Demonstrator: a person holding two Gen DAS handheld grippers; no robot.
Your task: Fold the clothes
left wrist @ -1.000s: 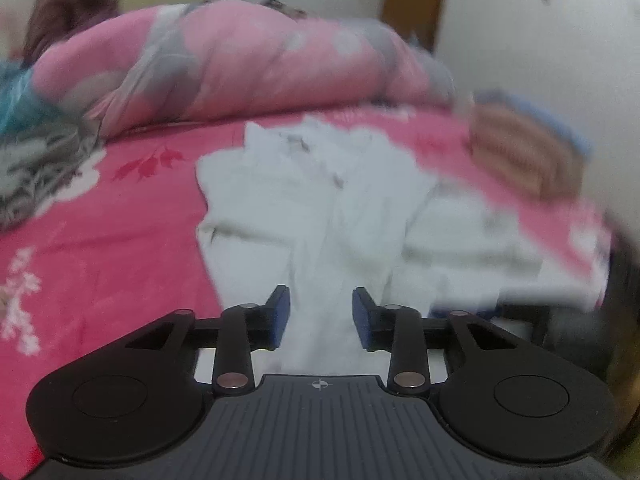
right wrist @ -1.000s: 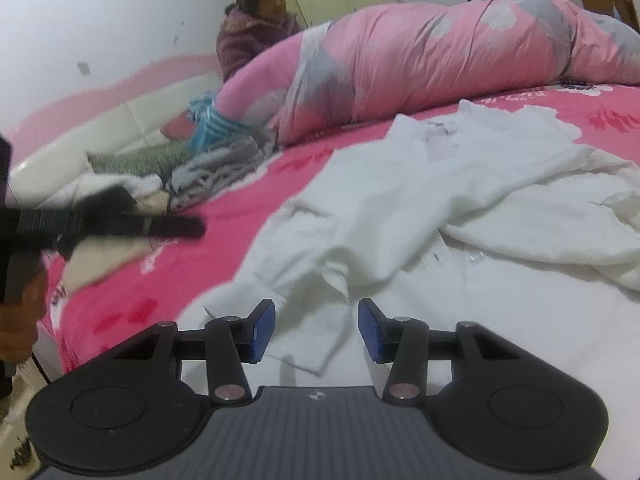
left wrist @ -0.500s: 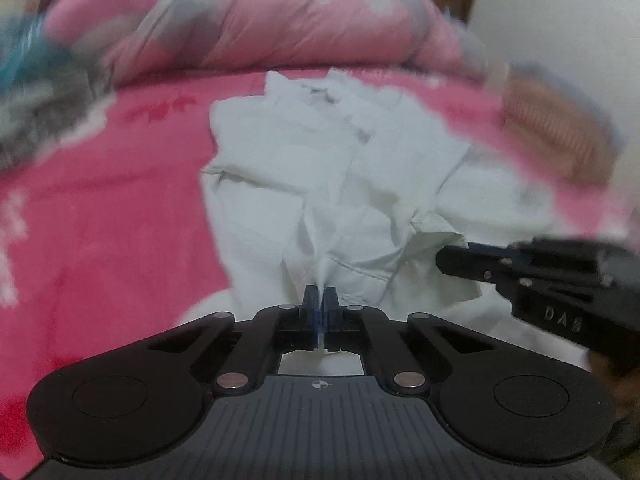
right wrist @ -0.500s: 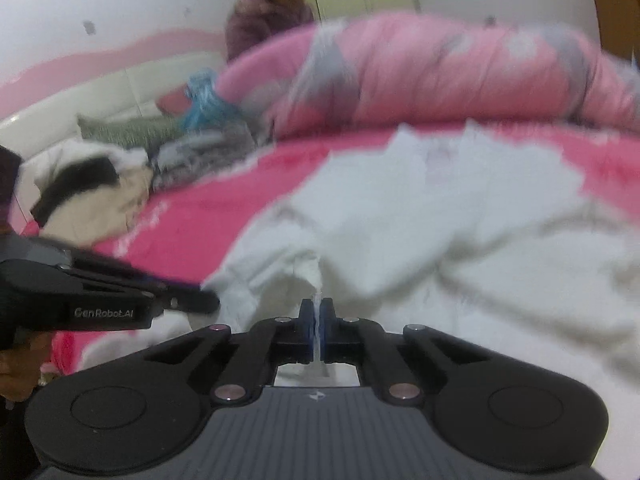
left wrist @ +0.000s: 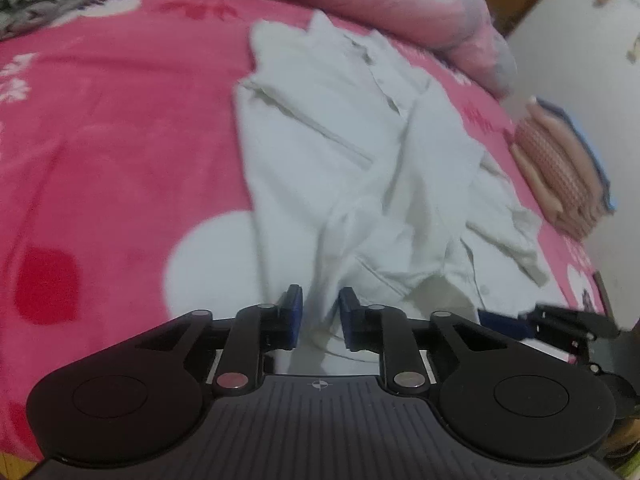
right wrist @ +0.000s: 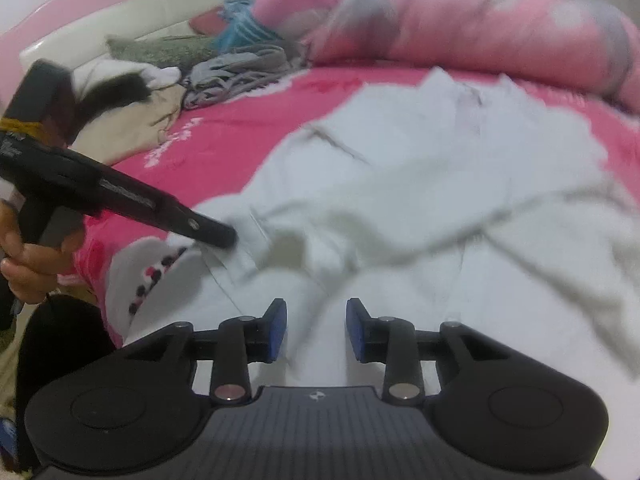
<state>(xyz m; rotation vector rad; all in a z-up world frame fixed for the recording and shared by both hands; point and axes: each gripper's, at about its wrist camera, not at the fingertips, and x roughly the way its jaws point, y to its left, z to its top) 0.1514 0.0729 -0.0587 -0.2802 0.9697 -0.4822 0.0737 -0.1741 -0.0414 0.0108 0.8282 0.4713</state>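
Observation:
A crumpled white shirt (left wrist: 352, 152) lies spread on the pink bed cover (left wrist: 112, 152); it also fills the right wrist view (right wrist: 420, 200). My left gripper (left wrist: 319, 310) is open over the shirt's near hem, with a fold of cloth lying between its blue pads, not pinched. My right gripper (right wrist: 316, 326) is open just above the shirt's near edge. The left gripper also shows in the right wrist view (right wrist: 224, 240), its tip touching the shirt's left edge. The right gripper shows at the right edge of the left wrist view (left wrist: 560, 320).
A rolled pink-and-grey quilt (right wrist: 460, 28) lies along the far side of the bed. A heap of other clothes (right wrist: 168, 76) sits at the far left by the headboard. A folded pink checked garment (left wrist: 560, 172) lies at the right by the white wall.
Both grippers were open, shut on the shirt's near edge half a second ago, and are now open again. The shirt's hem has been drawn nearer and lies flatter.

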